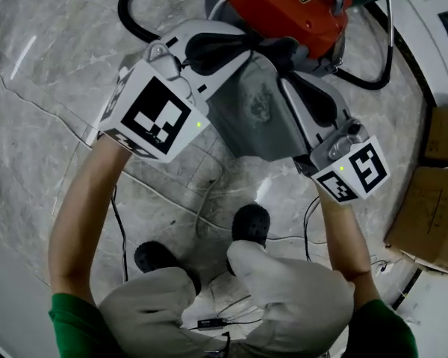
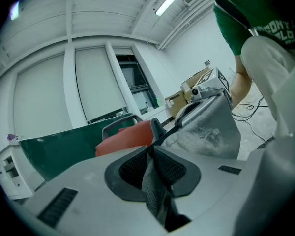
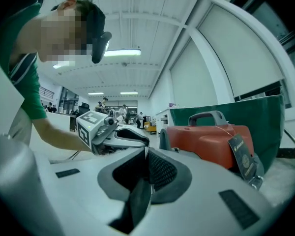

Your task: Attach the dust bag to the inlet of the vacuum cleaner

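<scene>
Left claw (image 2: 151,150) clenched on grey dust bag (image 1: 257,114); right claw (image 3: 146,154) pinching opposite edge (apparently same cloth, view dim). Bag spread between them, just before red vacuum cleaner (image 1: 284,6). Likely light, floppy: hold mouth edges.

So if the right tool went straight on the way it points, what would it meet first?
The right tool, shut on the dust bag, points at the red vacuum cleaner; it would probably meet its near side first, though depth is unclear.
</scene>
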### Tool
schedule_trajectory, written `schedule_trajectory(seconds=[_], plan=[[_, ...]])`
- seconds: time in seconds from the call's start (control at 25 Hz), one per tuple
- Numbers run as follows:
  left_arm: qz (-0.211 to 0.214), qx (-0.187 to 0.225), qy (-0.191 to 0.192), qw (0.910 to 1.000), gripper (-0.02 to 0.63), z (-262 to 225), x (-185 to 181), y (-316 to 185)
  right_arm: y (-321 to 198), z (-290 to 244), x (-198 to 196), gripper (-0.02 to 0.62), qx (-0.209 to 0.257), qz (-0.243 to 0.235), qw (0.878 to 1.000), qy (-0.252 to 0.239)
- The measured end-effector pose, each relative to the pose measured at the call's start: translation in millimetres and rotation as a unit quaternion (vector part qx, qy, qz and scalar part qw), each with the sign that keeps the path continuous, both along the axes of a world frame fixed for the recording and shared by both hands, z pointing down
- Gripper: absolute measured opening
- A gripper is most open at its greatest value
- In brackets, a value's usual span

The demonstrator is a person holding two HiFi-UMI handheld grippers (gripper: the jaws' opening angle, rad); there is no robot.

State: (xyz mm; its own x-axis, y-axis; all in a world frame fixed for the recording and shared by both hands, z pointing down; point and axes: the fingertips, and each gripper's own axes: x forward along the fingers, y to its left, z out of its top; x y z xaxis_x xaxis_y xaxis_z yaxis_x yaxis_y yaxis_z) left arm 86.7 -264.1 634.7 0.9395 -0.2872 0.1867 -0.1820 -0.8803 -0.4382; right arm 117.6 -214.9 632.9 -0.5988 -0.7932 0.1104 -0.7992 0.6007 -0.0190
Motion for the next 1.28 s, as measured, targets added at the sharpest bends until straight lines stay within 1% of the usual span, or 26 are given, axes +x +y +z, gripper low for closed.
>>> schedule_trajectory(seconds=[0.08,0.16,0.24,0.28,0.44,0.56,0.68,0.88,1.04,1.12,1.2,1.28], plan=[[-0.013,-0.015,-0.016,0.9997,0.043,4.1,1.0,-1.4,0.0,0.9,3.4,0.020,-0.020,0.012,1.000,-0.006],[-0.019,-0.042,-0.036,0.9983,0.043,6.8,2.0,-1.9,0.9,-0.1,7.1,0.021,-0.041,0.021,0.999,-0.016],[-0.023,-0.062,-0.054,0.9963,0.043,0.7,-1.8,0.1,3.1,-7.8,8.4,0.021,-0.065,0.028,0.997,-0.018],[-0.028,-0.070,-0.055,0.9956,0.043,-8.0,-5.6,1.5,5.0,-15.6,8.4,0.021,-0.077,0.031,0.996,-0.015],[-0.050,-0.114,-0.032,0.9916,0.043,-62.5,-23.5,6.7,18.1,-66.6,3.9,0.021,-0.109,0.035,0.993,0.010],[-0.064,-0.155,-0.028,0.9855,0.041,-102.6,-38.8,15.2,31.3,-112.3,-7.1,0.021,-0.124,0.034,0.991,0.022],[-0.078,-0.187,-0.016,0.9791,0.029,-151.1,-54.2,22.3,37.4,-163.6,-19.0,0.021,-0.137,0.036,0.990,0.021],[-0.116,-0.227,0.008,0.9669,0.009,-243.0,-91.8,35.8,44.7,-254.4,-54.9,0.018,-0.154,0.030,0.988,0.012],[-0.140,-0.246,0.030,0.9586,0.005,-327.7,-132.7,47.4,51.5,-327.1,-91.9,0.009,-0.156,0.017,0.988,0.006],[-0.159,-0.259,0.053,0.9514,0.005,-366.9,-158.0,58.8,57.8,-360.3,-110.2,0.009,-0.155,0.012,0.988,0.002],[-0.177,-0.277,0.080,0.9411,0.003,-404.1,-183.7,78.6,71.0,-393.4,-128.7,0.009,-0.154,0.010,0.988,0.008],[-0.192,-0.291,0.098,0.9322,0.003,-438.2,-205.2,97.9,81.9,-427.9,-146.2,0.009,-0.152,0.008,0.988,0.015]])
